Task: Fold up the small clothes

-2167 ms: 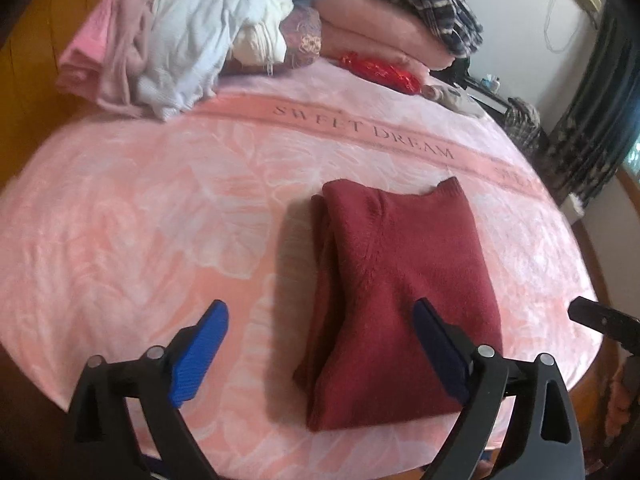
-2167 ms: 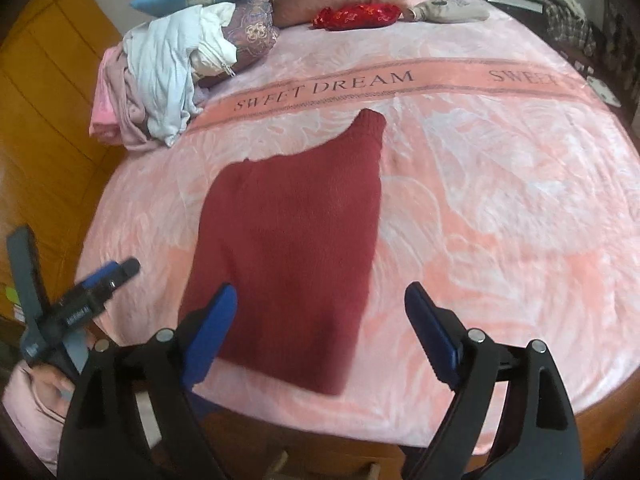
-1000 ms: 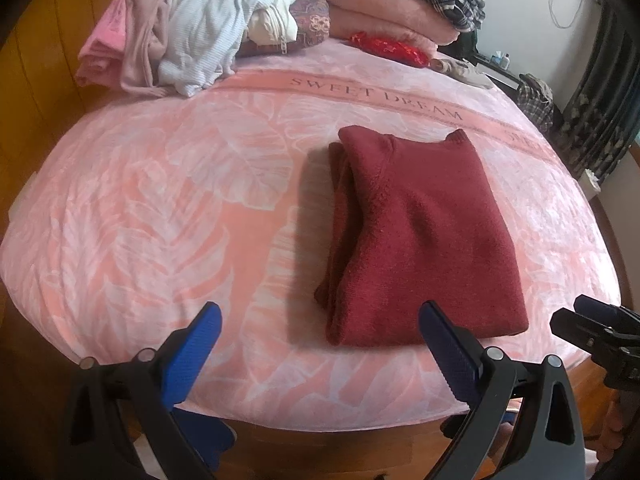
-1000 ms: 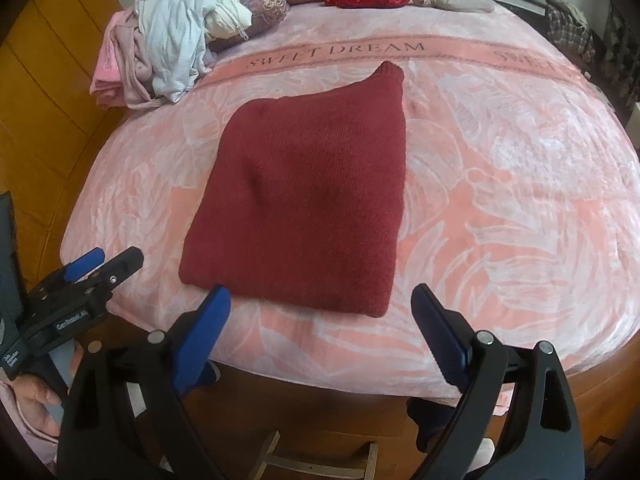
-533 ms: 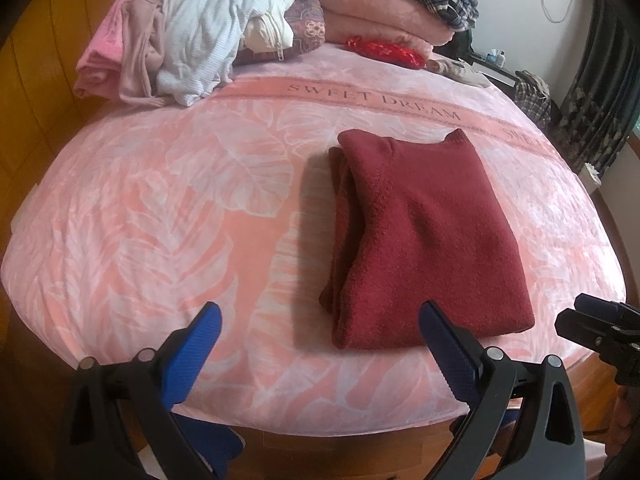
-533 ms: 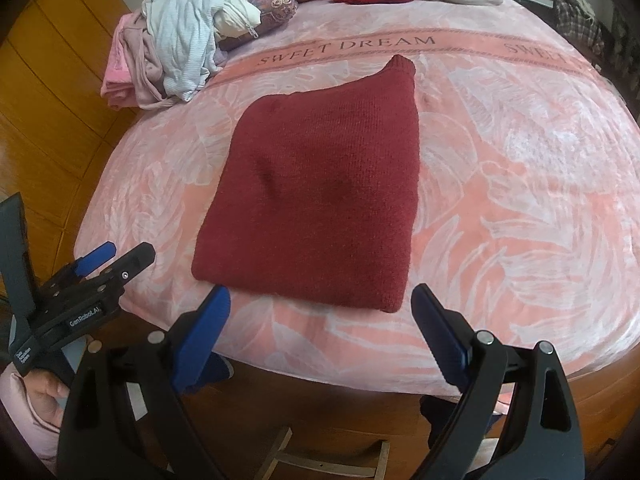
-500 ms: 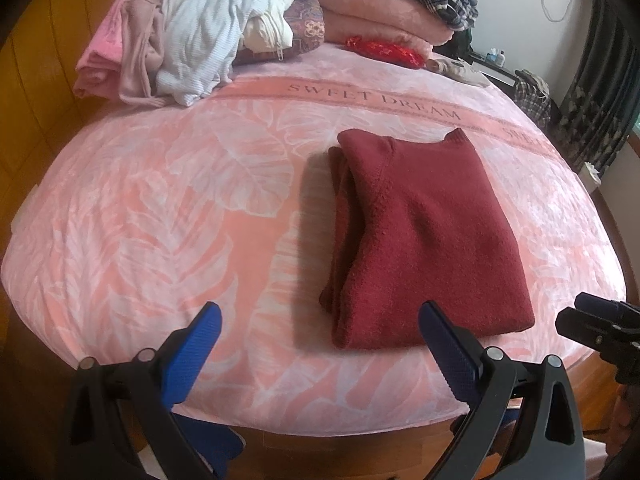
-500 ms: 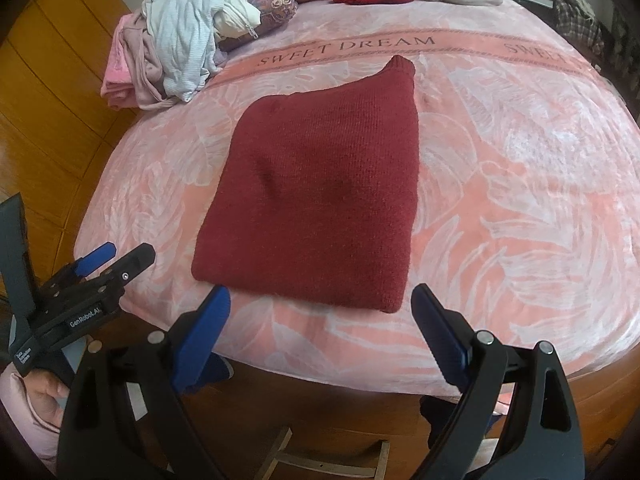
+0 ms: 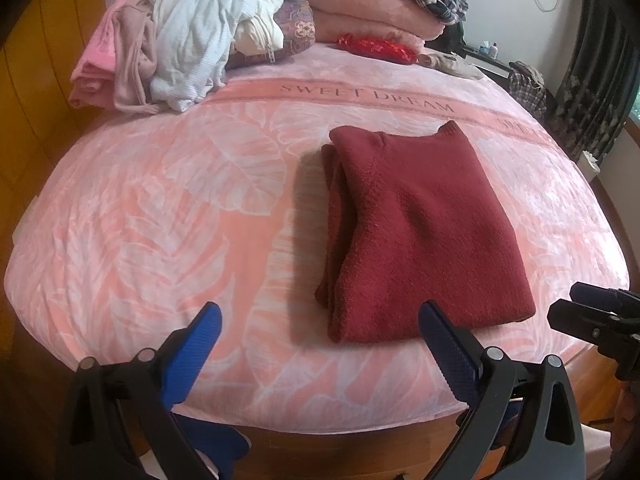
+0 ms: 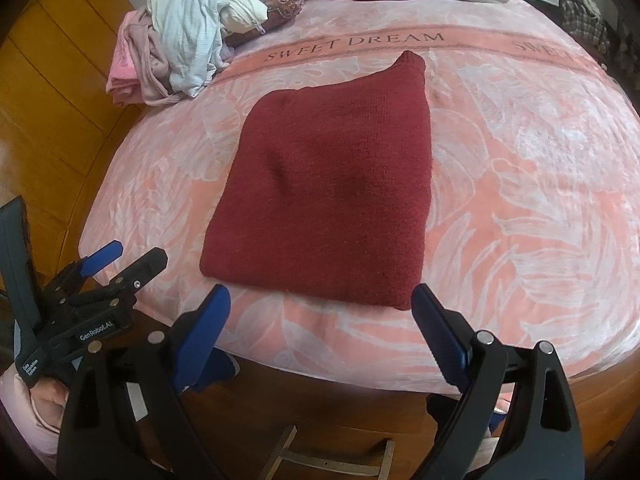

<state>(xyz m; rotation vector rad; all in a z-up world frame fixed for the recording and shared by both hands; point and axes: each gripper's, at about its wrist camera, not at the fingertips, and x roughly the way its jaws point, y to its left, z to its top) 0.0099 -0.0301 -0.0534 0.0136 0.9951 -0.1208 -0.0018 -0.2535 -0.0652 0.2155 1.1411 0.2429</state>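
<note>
Both claws are wide and empty. Your left gripper [image 9: 316, 334] sits at the bottom of the left wrist view, its blue pads spread either side of the near hem of the red sweater [image 9: 416, 224], short of the cloth and touching nothing. Your right gripper [image 10: 320, 316] is held the same way at the bottom of the right wrist view, fingers well apart, just off the bed edge.

The red sweater lies centre frame in both views, flat on the pink blanket [image 9: 160, 208], below the lettered band. It is folded into a rough rectangle. Stacked layers show along its left edge in the left wrist view, and one ribbed corner points toward the upper right.

Judgement on handling: it is a thick knit, soft and limp, light for its bulk, with a grippy surface. It will sag and the layers will slide apart if you lift it by one corner. Take hold at the near hem, one claw toward each near corner, pinching all layers together. Whether a sleeve is tucked loose inside cannot be told from these views; the small dent on the top face may be only a wrinkle.

A heap of unfolded clothes [image 9: 188, 40] waits at the upper left, well apart from the sweater.
</note>
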